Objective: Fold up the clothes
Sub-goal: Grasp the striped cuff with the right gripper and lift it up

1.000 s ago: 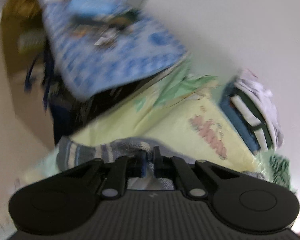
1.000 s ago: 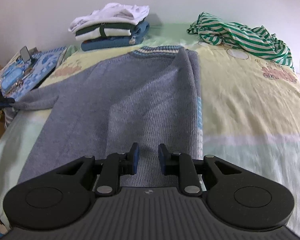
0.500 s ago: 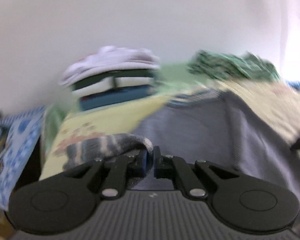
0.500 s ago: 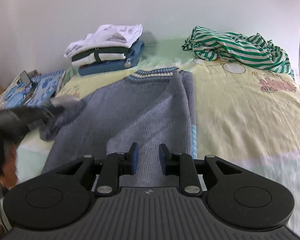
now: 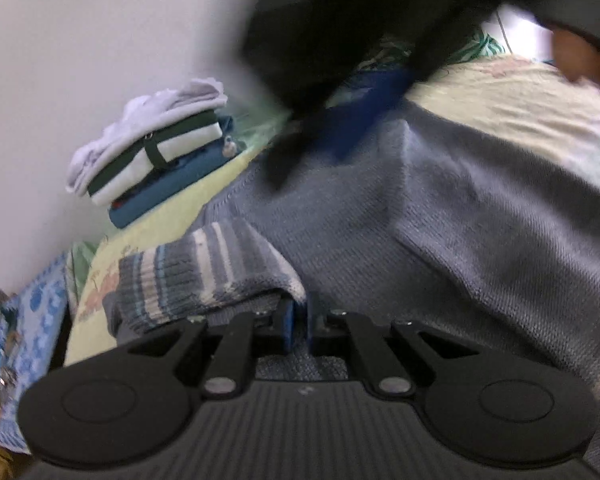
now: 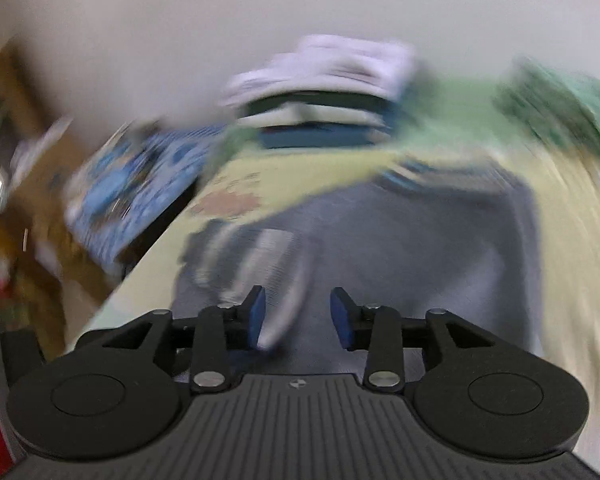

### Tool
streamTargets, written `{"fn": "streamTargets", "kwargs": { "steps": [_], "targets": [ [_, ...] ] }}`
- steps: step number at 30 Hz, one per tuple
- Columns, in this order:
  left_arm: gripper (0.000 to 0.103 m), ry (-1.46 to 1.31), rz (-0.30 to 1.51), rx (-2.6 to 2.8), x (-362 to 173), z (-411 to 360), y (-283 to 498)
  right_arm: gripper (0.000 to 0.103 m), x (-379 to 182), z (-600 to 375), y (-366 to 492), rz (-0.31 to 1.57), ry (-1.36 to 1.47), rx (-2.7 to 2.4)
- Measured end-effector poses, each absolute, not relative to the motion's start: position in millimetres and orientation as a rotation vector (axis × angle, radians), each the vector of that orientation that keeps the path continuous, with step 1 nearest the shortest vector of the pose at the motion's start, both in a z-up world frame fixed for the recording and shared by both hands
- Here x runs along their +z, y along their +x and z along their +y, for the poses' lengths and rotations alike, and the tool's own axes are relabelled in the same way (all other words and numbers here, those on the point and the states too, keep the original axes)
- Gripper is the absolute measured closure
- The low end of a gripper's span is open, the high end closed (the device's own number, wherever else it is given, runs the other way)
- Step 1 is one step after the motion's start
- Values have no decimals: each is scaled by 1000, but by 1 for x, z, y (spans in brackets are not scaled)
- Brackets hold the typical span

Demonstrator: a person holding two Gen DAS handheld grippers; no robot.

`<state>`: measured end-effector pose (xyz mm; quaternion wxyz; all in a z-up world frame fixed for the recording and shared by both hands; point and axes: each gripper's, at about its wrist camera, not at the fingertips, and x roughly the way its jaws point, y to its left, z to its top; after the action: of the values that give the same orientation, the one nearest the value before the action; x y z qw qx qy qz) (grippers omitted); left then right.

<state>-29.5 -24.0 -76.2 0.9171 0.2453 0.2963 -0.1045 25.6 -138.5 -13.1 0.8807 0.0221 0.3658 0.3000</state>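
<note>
Folding the sleeve inward is the step in hand, I judge: the left gripper [image 5: 297,322] is clenched on the striped cuff [image 5: 204,276] of the grey sweater [image 5: 440,216], which lies flat on the bed [image 5: 512,96], the cuff held just above its body. The right gripper [image 6: 298,316] hangs over the sweater with jaws apart; its view is blurred, so contact is probably none. Next, the cuff must be laid down across the chest and let go.

We find no readable text, label, brand or number; the reddish print on the yellow bedsheet [image 5: 100,288] is too blurred to read.
</note>
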Motion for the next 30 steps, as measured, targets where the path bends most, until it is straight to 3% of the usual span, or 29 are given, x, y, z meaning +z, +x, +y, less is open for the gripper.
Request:
{"fn": "streamTargets", "kwargs": {
  "steps": [6, 13, 14, 15, 16, 17, 21, 22, 24, 27, 30],
  "targets": [
    [103, 587, 551, -199, -88, -34, -42, 55, -11, -54, 39, 698, -450, 830],
    [103, 659, 518, -189, -97, -41, -49, 53, -30, -9, 51, 771, -665, 947],
    [103, 671, 513, -186, -98, -42, -50, 56, -33, -7, 53, 782, -686, 939],
    [103, 678, 510, -184, -99, -43, -51, 66, -35, -6, 54, 792, -700, 929],
    [103, 677, 510, -184, -99, -43, -51, 82, -34, -11, 55, 793, -685, 904],
    [103, 675, 510, -184, -99, -43, -51, 89, -34, -15, 57, 793, -669, 879],
    [103, 670, 504, -175, -99, -41, -52, 94, -13, -58, 68, 793, -433, 795],
    [100, 665, 501, -168, -98, -41, -52, 94, -5, -72, 71, 791, -359, 772],
    [71, 658, 491, -155, -96, -39, -52, 94, 11, -103, 77, 788, -200, 725],
    [51, 658, 437, -152, -88, -39, -57, 94, 29, -140, 82, 771, 11, 682],
    [51, 650, 375, -159, -75, -42, -61, 94, 44, -163, 87, 746, 188, 656]
  ]
}}
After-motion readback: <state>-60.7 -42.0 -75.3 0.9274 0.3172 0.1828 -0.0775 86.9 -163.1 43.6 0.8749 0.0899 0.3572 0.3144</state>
